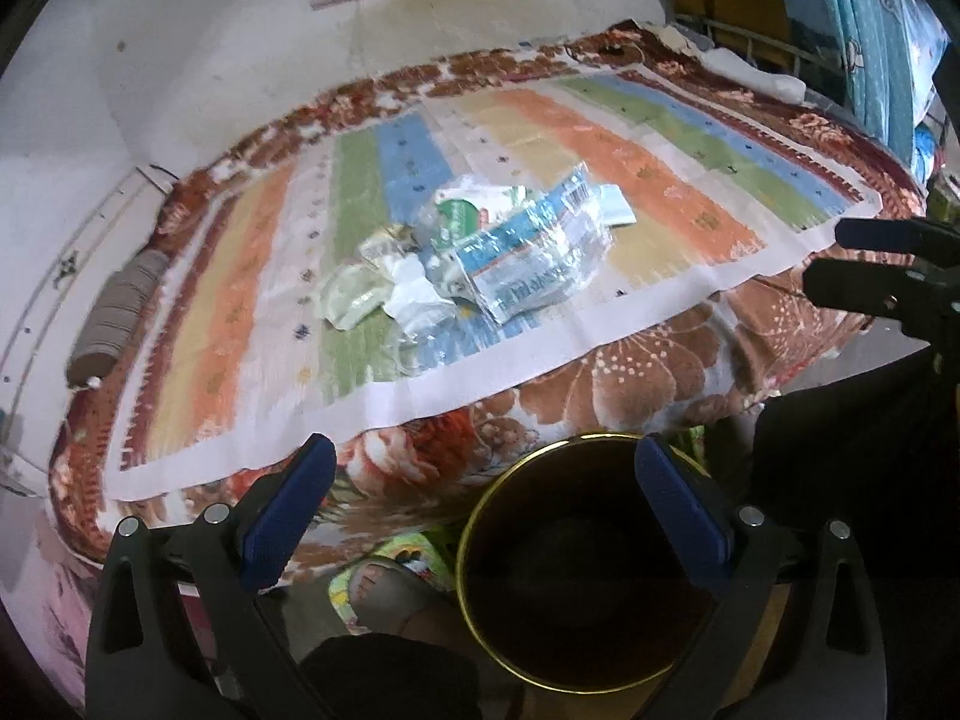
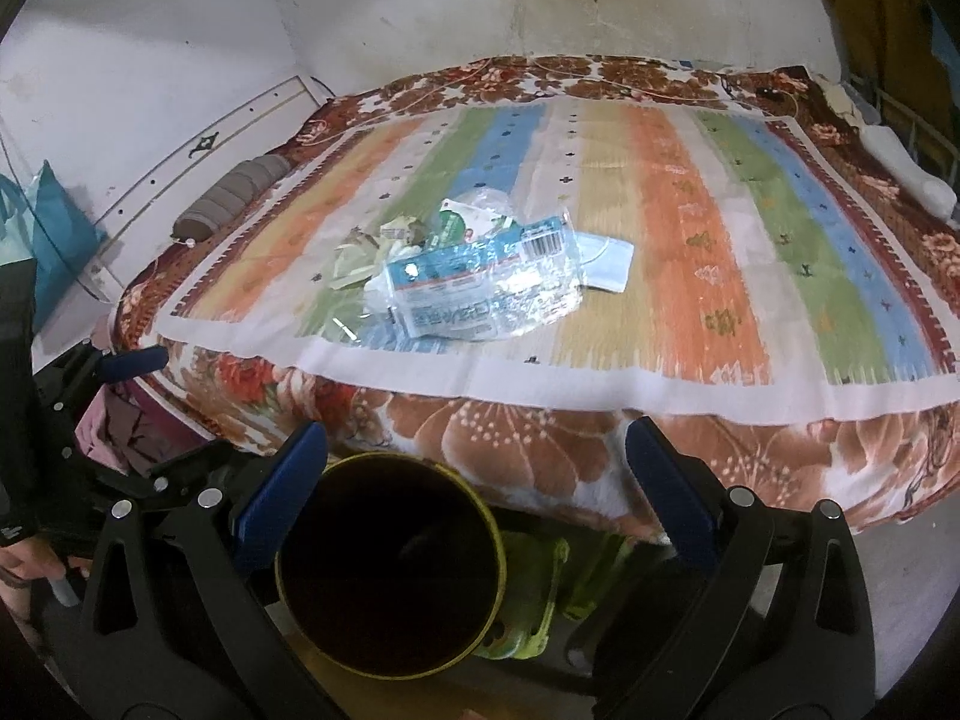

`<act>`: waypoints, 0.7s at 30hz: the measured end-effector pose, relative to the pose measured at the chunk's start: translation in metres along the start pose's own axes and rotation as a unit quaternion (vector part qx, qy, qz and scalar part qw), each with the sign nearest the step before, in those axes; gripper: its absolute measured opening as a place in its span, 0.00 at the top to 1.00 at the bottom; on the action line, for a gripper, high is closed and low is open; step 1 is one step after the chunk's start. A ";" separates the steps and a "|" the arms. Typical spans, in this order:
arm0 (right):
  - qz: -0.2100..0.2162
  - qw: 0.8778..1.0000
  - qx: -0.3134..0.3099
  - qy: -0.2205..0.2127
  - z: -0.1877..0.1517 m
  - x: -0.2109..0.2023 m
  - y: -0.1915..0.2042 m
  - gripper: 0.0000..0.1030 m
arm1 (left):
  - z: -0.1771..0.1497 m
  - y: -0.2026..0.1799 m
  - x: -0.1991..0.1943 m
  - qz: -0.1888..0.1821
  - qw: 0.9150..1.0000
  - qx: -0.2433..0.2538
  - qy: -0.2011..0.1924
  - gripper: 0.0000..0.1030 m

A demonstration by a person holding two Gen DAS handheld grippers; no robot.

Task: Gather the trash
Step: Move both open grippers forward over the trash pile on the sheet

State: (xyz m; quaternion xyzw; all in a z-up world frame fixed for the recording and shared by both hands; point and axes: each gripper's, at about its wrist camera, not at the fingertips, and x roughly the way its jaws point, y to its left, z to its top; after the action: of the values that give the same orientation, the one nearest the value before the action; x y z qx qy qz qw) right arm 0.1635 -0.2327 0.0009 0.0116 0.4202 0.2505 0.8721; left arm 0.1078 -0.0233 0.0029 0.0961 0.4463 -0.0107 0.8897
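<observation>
Both tools are spread wide and grip nothing. The left gripper (image 1: 480, 492) hangs low at the near edge of the bed, its blue pads (image 1: 288, 504) straddling the dark bin (image 1: 591, 564) with the gold rim that stands on the floor just below. The right gripper (image 2: 477, 474) is held level with it, a little to the right, and its own view shows the same bin under its left finger. Each tool shows at the edge of the other's view, so the two are side by side but apart.

Farther out, on the striped sheet (image 2: 690, 228) laid over the flowered blanket (image 2: 510, 432), the trash pile (image 2: 474, 276) sits in a loose heap near the middle of the bed: a crinkled clear wrapper (image 1: 528, 258) on top, crumpled paper (image 1: 414, 294) at its left, a pale face mask (image 2: 609, 261) at its right.

Nothing appears collected yet; this looks like the opening reach. The next move calls for one gripper to go forward over the sheet, come down on the top wrapper, pinch a fold of it and carry it back to the bin
</observation>
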 end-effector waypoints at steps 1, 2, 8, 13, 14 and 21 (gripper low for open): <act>-0.002 1.000 0.001 0.002 0.003 0.002 -0.001 0.08 | 0.003 0.004 0.004 -0.019 1.000 -0.009 0.010 0.05; -0.003 1.000 0.002 0.004 0.006 0.005 -0.002 0.08 | 0.004 0.006 0.005 -0.028 0.999 -0.013 0.015 0.05; -0.008 1.000 -0.004 0.014 0.026 0.021 -0.004 0.08 | 0.015 0.017 0.022 -0.025 0.999 -0.007 0.035 0.05; -0.006 1.000 0.003 0.022 0.044 0.034 -0.007 0.08 | 0.027 0.030 0.045 0.003 0.999 0.007 0.054 0.06; -0.009 1.000 0.004 0.023 0.048 0.037 -0.008 0.08 | 0.029 0.032 0.050 0.007 0.998 0.009 0.057 0.06; -0.022 0.999 0.002 0.030 0.071 0.057 -0.013 0.08 | 0.035 0.044 0.077 0.017 0.997 0.015 0.075 0.06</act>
State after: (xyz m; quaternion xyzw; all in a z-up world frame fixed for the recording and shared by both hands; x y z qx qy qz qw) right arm 0.2516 -0.2053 0.0019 -0.0034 0.4471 0.2304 0.8643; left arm 0.1859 0.0183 -0.0308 0.1179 0.5098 0.0047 0.8521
